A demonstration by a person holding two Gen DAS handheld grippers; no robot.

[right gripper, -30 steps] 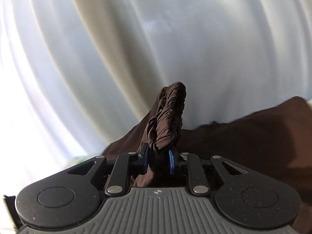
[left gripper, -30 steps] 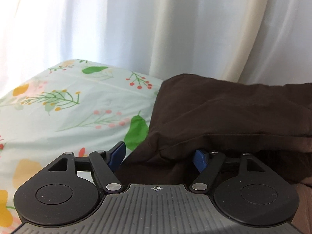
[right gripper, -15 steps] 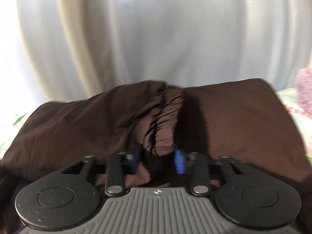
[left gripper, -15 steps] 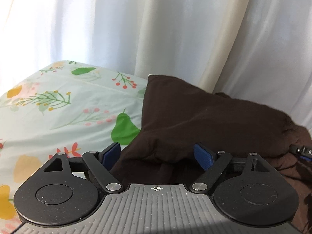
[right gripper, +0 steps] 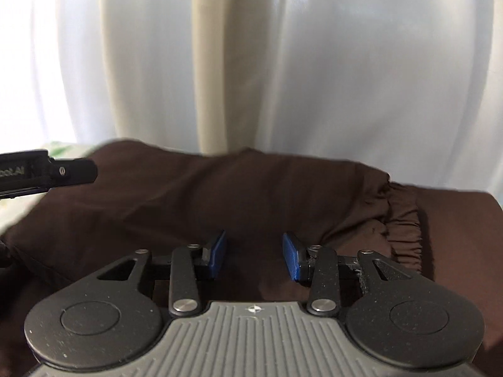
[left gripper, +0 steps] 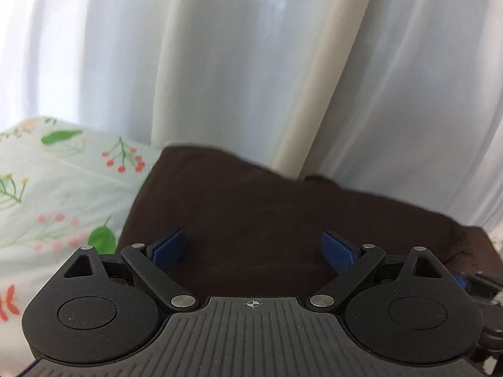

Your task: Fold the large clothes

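A dark brown garment (left gripper: 267,213) lies folded on the floral bedsheet (left gripper: 63,182), in front of white curtains. My left gripper (left gripper: 253,251) is open and empty, its blue pads spread over the garment's near part. In the right wrist view the same garment (right gripper: 220,194) fills the middle, with its gathered elastic waistband (right gripper: 405,235) lying at the right. My right gripper (right gripper: 254,256) is open and empty just above the cloth. The left gripper's body (right gripper: 47,172) shows at the left edge of the right wrist view.
White curtains (left gripper: 251,78) hang close behind the bed and fill the upper half of both views. The floral sheet is bare to the left of the garment. Part of the right gripper (left gripper: 484,286) shows at the right edge of the left wrist view.
My right gripper has let go of the bunched waistband and opened; the waistband now lies to the right. My left gripper has opened wider and shifted right over the garment.
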